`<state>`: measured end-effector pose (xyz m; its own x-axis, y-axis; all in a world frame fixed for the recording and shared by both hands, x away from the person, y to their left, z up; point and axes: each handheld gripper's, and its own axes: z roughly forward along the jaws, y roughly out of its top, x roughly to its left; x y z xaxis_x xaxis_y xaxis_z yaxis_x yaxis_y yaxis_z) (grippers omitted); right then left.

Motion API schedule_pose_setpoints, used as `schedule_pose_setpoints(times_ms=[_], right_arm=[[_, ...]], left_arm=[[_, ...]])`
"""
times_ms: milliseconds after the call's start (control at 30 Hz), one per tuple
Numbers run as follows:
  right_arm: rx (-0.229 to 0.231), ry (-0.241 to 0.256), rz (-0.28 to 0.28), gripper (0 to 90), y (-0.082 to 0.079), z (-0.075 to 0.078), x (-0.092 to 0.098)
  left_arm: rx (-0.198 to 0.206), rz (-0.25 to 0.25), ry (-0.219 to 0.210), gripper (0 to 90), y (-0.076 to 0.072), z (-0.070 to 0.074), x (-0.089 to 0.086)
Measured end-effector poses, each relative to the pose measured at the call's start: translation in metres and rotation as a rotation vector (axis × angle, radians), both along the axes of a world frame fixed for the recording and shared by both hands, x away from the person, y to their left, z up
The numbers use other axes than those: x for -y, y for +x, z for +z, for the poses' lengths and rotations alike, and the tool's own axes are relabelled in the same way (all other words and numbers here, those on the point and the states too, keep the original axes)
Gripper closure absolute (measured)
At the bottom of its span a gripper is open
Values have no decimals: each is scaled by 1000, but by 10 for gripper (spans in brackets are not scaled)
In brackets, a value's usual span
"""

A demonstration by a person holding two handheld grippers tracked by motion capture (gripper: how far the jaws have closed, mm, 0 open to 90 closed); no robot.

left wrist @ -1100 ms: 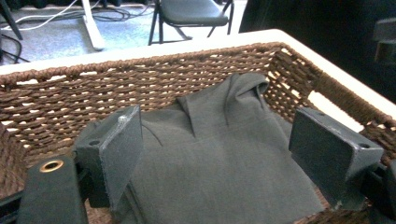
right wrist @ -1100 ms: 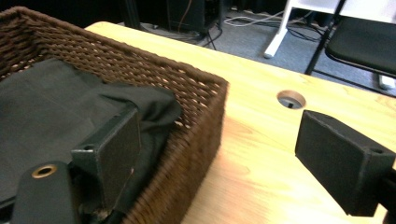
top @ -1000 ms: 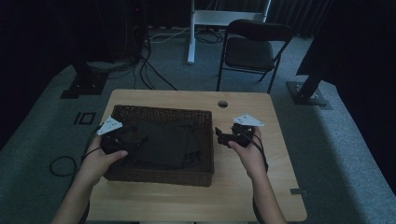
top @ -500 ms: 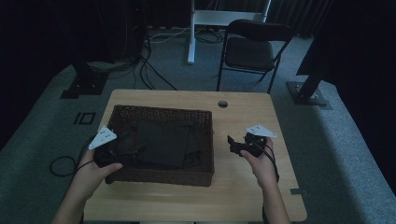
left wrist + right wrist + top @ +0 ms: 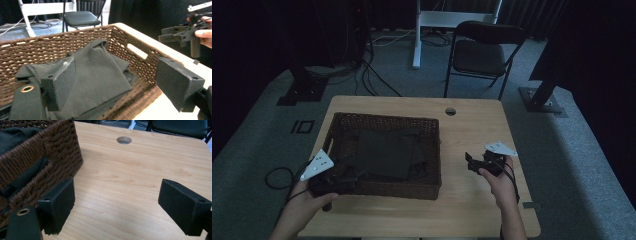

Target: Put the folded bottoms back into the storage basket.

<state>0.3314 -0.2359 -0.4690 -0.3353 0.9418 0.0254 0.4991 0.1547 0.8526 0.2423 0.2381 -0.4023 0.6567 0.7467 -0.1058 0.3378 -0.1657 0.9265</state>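
Folded dark cloth [image 5: 100,75] lay inside wicker basket [image 5: 432,150], directly ahead of and below left gripper [image 5: 120,87], nearer jaw over fabric, far jaw outside basket's near corner. Left gripper released, jaws spread wide, holding nothing. Right gripper [image 5: 125,207] likewise released, over bare table [image 5: 130,170], basket to its left and farther from cloth.

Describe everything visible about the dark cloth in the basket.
The dark cloth is a greyish-black fabric, loosely folded into a rough rectangle with creases and one raised fold near its far edge. It lies inside the brown woven basket, covering most of its floor, with edges bunched along the sides. The left claw hangs open at the basket's near corner; neither jaw grips the cloth.
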Motion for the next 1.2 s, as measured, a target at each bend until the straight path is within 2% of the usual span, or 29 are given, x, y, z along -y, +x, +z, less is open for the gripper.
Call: schedule_pose_setpoints(times_ms=[233,367,433,633,833,867,933,1000,1100,1200], right_arm=[[-19,11,-14,136,-3,-12,10],[-33,12,-22,140,-6,-21,16],[-53,-5,-20,142,-8,-25,18],[-66,3,-28,137,-14,-37,26],[-64,11,-47,137,-20,-43,35],[-65,11,-56,137,-21,-45,37],[-76,1,-69,136,-22,-51,42],[-79,-8,-72,136,-23,-55,45],[-91,-13,-85,136,-25,-60,49],[-100,-18,-92,136,-27,-64,52]], left_arm=[[4,-25,7,183,-14,-7,1],[7,-50,-14,183,-25,-13,3],[10,-56,-2,183,-29,-17,4],[23,-117,22,183,-41,-29,9],[-9,-123,33,183,-47,-43,9],[-24,-111,41,183,-48,-50,8],[-32,-113,72,183,-49,-57,7],[-57,-117,84,183,-50,-64,8],[-80,-123,157,183,-52,-74,8],[-113,-111,189,183,-50,-85,7]])
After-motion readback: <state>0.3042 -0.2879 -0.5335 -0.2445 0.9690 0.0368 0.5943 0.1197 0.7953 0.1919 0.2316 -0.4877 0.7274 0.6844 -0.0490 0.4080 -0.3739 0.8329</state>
